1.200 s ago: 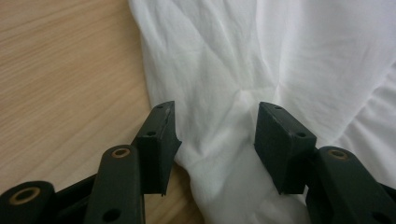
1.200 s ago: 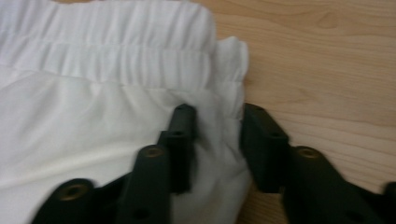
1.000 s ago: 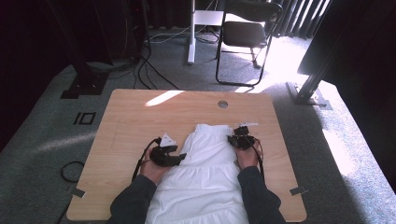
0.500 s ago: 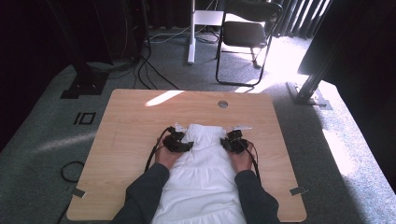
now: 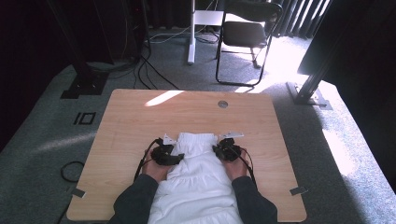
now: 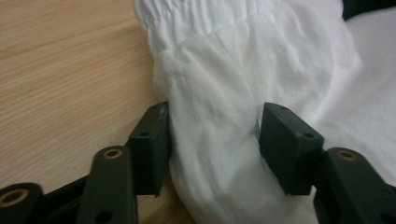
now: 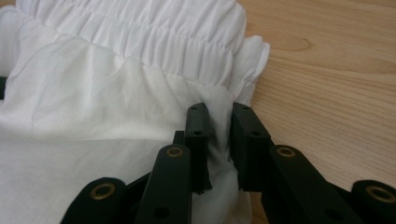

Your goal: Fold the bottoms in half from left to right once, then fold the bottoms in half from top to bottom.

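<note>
High view: the garment (image 5: 198, 179) lies on the table (image 5: 130, 121) at lower centre, reaching the bottom edge of the frame. The left gripper (image 5: 164, 153) sits at its left edge, the right gripper (image 5: 227, 149) at its right. A chair (image 5: 245, 35) stands beyond the table, at upper centre.

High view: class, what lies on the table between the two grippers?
The gathered top end of the white garment lies between the left gripper and the right gripper, each at one side of it, on the wooden table.
</note>
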Tool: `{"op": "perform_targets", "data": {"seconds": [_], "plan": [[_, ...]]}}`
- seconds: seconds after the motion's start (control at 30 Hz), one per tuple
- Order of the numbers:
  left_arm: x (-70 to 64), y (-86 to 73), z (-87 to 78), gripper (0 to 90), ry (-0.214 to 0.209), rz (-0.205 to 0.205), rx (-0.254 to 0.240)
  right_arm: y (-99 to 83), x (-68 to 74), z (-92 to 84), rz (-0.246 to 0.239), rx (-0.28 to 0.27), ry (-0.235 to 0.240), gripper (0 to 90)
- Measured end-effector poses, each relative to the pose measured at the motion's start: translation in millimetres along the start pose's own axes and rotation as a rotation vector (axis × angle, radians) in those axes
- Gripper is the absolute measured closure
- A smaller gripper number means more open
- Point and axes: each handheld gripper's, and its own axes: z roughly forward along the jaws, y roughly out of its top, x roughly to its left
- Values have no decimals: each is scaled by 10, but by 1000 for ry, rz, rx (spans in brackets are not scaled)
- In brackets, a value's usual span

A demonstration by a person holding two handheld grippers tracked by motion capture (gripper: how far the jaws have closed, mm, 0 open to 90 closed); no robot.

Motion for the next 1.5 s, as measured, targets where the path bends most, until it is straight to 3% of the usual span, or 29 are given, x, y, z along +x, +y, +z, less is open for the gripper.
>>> {"op": "perform_targets", "data": {"seconds": [0.13,0.23,0.3,0.4,0.53,0.73,1.27,1.33,1.37,1.5], "plan": [[117,95,-89,369,-49,-78,-80,-4,-3,0,1,-3,1,773],[169,230,-151,346,-85,-101,-135,-4,-5,0,0,-3,2,773],[172,334,-96,306,-102,-93,-124,-3,-8,0,2,-3,4,774],[158,364,-27,297,-102,-91,-108,-8,-12,0,4,-6,7,774],[154,350,118,285,-102,-99,-71,-19,-21,0,7,-15,12,774],[153,301,208,266,-72,-85,-34,-14,-23,-1,9,-10,14,775],[151,278,276,260,-74,-82,-30,-13,-28,-1,10,-10,16,775],[146,276,279,260,-71,-80,-32,-13,-28,-1,10,-10,16,775],[141,278,278,260,-65,-59,-25,-9,-32,0,8,-9,18,775],[133,276,277,260,-68,-60,-25,8,-50,4,9,-1,22,774]]}}
